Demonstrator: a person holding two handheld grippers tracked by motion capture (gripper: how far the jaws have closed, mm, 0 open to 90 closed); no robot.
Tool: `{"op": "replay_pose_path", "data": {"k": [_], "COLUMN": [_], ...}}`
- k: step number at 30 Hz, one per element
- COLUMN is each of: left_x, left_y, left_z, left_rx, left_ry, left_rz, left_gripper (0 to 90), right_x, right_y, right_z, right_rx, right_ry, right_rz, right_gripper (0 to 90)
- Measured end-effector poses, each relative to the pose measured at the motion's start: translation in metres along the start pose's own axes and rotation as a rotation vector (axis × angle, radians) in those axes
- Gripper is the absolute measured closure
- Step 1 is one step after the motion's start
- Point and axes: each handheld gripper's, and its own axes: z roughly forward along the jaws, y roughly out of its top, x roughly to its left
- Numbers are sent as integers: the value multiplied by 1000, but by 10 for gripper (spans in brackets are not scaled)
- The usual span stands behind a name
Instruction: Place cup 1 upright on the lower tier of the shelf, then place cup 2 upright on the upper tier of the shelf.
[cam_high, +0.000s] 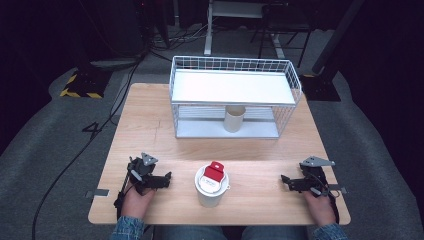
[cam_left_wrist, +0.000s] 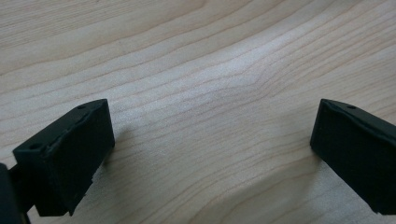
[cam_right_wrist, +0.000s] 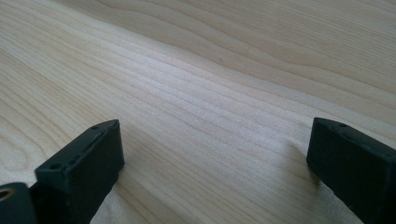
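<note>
A white paper cup (cam_high: 211, 187) with a white lid and a red tab on top stands near the table's front edge, midway between my grippers. My left gripper (cam_high: 167, 178) rests on the wood at the cup's left, jaws wide apart (cam_left_wrist: 212, 149) with only bare wood between them. My right gripper (cam_high: 285, 181) lies at the front right, pointing toward the cup, open (cam_right_wrist: 215, 163) with nothing between its jaws. A second, beige cup (cam_high: 234, 118) stands on the lower level of the white wire rack (cam_high: 235, 86) at the back.
The wooden table (cam_high: 150, 125) carries the two-level wire rack at its far middle. Bare wood lies between the rack and the cups' front row. Cables trail over the grey floor at the left, and a yellow-black striped base (cam_high: 80, 85) stands beyond the table.
</note>
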Motion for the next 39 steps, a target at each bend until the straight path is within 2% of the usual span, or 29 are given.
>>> {"op": "replay_pose_path", "data": {"k": [9,14,17,20,23,26,30,33,37,39], "left_x": [2,2,3,3,1,-2,-6,-9,-16,-20], "left_y": [0,1,1,3,6,8,11,11,7,4], "left_z": [0,-1,-3,-9,-17,-25,-35,-43,-57,-64], "left_rx": [3,16,16,-31,-81,-140,-197,-203,-217,-231], "left_ry": [-13,-12,-24,-22,-39,-88,-126,-125,-159,-162], "left_rz": [19,16,-3,-13,6,12,27,35,32,44], "left_gripper": [1,1,5,0,0,0,0,0,0,0], "right_x": [1,1,1,1,1,1,1,1,1,1], "right_y": [1,1,1,1,1,1,1,1,1,2], "right_z": [1,1,1,1,1,1,1,2,2,2], "right_rx": [2,2,2,2,2,2,2,3,3,3], "right_ry": [-6,-6,-6,-6,-6,-8,-9,-10,-10,-11], "right_rz": [6,6,7,6,7,6,8,8,8,9], "right_gripper": [27,27,27,27,27,27,26,26,26,25]}}
